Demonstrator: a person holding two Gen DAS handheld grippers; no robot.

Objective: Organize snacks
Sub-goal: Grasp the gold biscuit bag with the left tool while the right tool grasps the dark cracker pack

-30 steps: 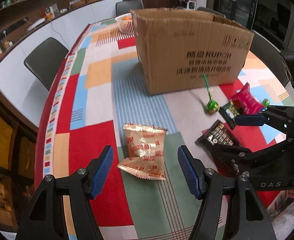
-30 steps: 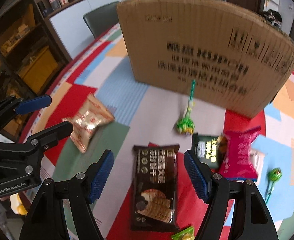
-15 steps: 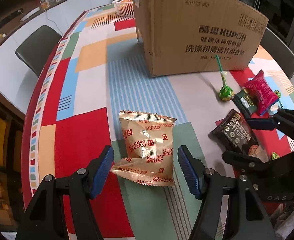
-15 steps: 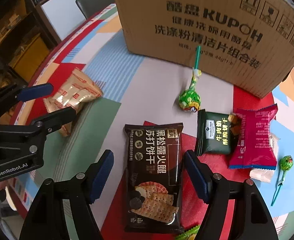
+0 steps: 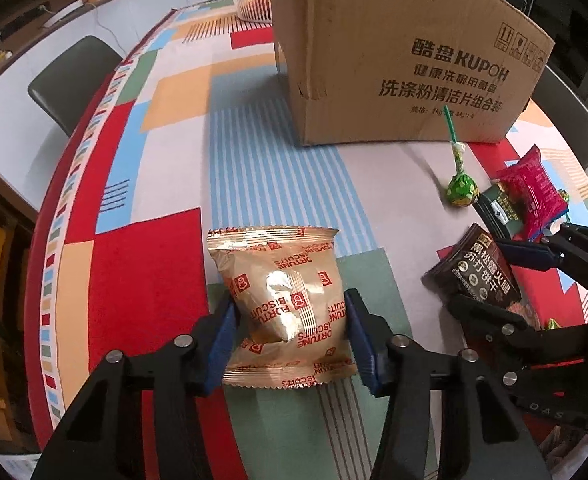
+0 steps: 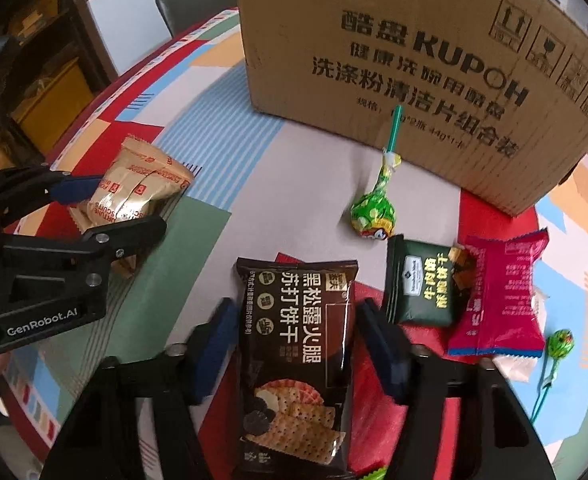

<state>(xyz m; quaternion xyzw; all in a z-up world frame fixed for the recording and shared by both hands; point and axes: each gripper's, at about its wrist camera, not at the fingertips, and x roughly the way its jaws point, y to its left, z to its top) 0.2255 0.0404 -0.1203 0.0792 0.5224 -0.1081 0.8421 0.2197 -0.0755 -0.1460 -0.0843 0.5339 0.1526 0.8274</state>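
both grippers are dropping closer, left gripper pinching the gold biscuit packet, right gripper narrowing around the dark cracker pack; every snack is lying outside the cardboard box.

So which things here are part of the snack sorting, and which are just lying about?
Job: gold Fortune Biscuits pack between left gripper; black soda cracker pack between right gripper; green lollipop; dark green packet; magenta packet; cardboard box.
Lying about: white basket; chair.

A dark chair stands beside the patchwork tablecloth.
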